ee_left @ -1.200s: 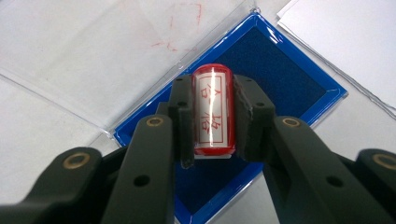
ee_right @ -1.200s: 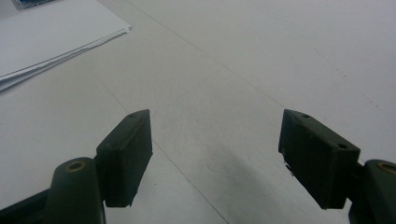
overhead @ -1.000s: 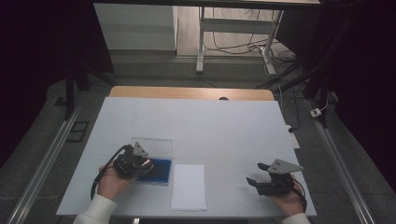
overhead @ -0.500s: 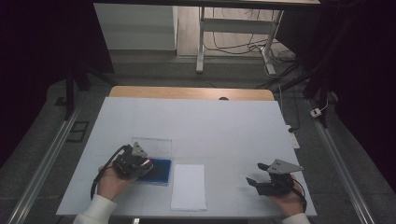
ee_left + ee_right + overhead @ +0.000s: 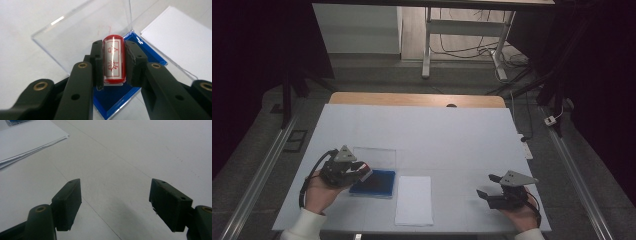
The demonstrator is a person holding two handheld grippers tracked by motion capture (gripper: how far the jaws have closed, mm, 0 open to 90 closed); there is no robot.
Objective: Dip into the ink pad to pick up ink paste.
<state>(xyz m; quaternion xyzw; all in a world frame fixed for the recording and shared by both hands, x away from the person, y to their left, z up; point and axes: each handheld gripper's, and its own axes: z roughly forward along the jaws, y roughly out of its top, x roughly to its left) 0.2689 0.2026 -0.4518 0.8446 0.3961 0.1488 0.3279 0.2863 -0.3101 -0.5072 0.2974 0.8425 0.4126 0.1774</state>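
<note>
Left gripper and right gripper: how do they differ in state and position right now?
The left gripper is shut on a red stamp above the blue case; the right gripper is open and holds nothing. The left is beside the paper; the right is apart over bare table. Both have black jaws.

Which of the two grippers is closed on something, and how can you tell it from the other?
The left gripper: its pads clamp a red stamp above the blue case. The right gripper is open and holds nothing.

I read red Chinese-style characters inside a red frame on the white label of the red cylindrical stamp (image 5: 113, 60); possibly two characters, too glared to identify.
</note>
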